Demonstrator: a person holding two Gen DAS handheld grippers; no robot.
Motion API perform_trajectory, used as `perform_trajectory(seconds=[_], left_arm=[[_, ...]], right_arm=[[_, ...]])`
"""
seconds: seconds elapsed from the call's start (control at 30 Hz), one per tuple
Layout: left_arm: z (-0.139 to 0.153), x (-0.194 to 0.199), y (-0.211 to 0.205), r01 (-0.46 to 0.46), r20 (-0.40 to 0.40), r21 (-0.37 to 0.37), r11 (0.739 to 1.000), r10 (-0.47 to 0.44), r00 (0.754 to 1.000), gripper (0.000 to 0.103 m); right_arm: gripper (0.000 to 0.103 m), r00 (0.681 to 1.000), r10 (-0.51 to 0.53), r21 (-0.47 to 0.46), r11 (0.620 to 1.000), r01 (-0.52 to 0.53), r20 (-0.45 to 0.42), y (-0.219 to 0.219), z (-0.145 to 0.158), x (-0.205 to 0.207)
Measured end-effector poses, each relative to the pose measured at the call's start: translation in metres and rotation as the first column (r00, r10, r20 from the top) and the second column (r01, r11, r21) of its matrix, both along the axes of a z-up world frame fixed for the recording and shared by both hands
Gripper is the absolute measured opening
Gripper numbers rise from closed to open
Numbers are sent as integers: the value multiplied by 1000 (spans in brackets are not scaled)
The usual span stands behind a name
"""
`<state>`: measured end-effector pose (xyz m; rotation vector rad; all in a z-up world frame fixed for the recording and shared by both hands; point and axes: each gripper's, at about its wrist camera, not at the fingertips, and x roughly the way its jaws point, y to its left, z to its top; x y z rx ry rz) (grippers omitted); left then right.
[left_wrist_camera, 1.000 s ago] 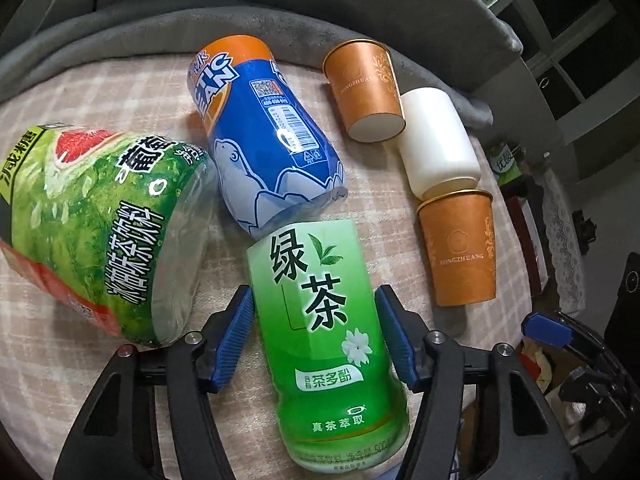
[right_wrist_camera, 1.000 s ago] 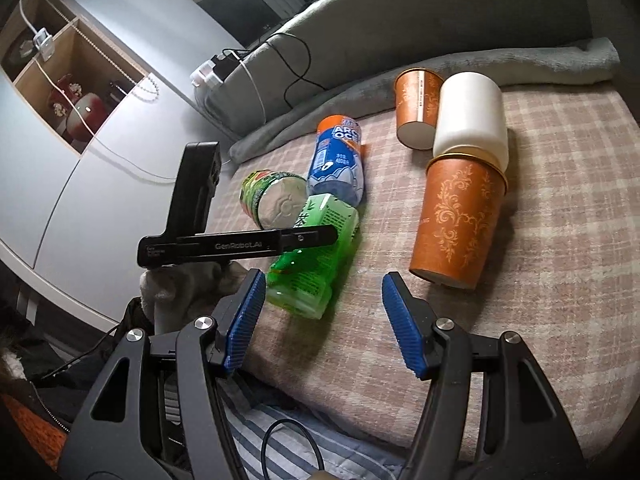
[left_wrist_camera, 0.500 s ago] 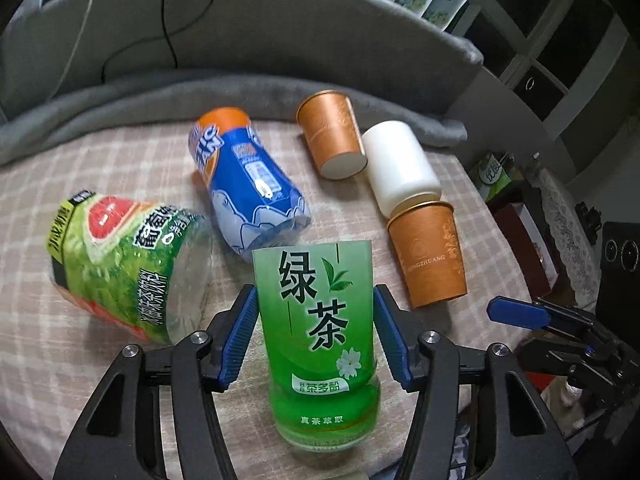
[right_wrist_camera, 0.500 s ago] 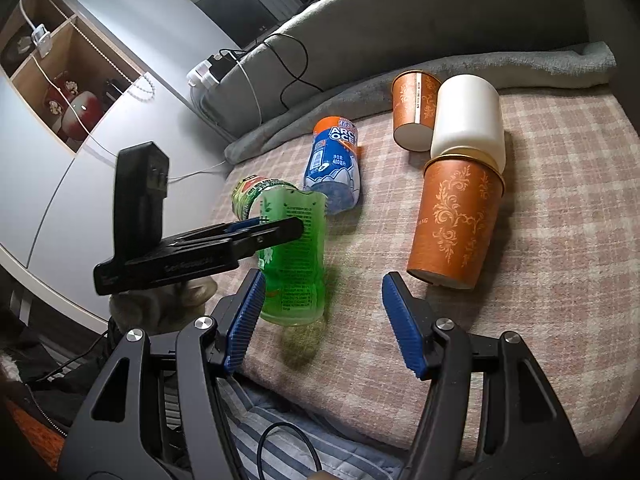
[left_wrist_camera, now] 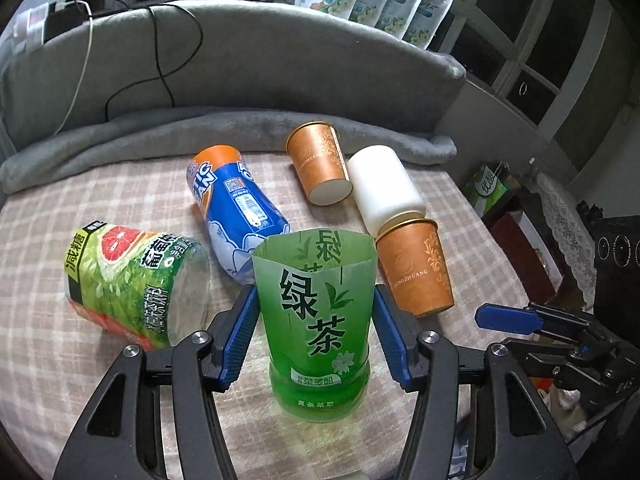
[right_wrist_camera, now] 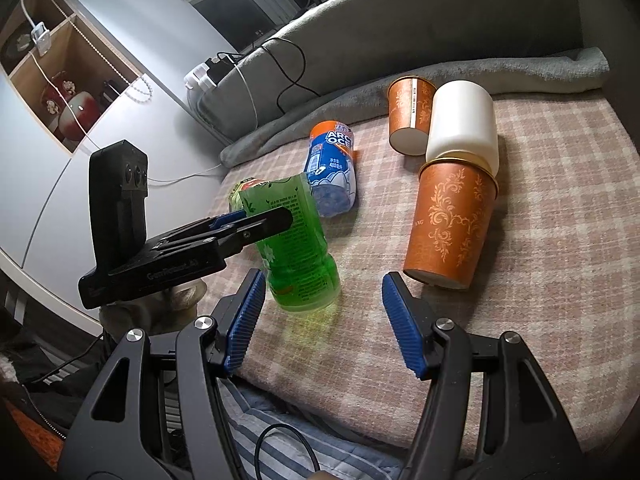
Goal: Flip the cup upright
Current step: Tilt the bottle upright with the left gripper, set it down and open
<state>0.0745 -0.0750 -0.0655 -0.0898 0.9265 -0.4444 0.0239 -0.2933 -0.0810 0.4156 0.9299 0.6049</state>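
Left tongs [left_wrist_camera: 316, 332] clamp upright green cup [left_wrist_camera: 316, 320]; right tongs [right_wrist_camera: 324, 320] wide, empty; base contact unclear.

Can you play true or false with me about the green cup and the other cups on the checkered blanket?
1. The green cup stands upright, open end up. True.
2. The left gripper is shut on the green cup. True.
3. The right gripper holds a cup. False: it is open and holds nothing.
4. The blue cup stands upright. False: it lies on its side.
5. The white cup lies on its side. True.
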Motion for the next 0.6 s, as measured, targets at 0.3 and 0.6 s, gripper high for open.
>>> perform_trajectory(seconds=[0.3,0.6], left_arm=[[4,-2,-7,-14,64,24,1000,13,998,56],[-1,-2,-15,-32,127,72,997,23,992,56]], right_arm=[[64,1000,-24,-10,1000,24,17,-4,3,-4],[64,999,-34,-21,999,35,32,-3,6,-7]])
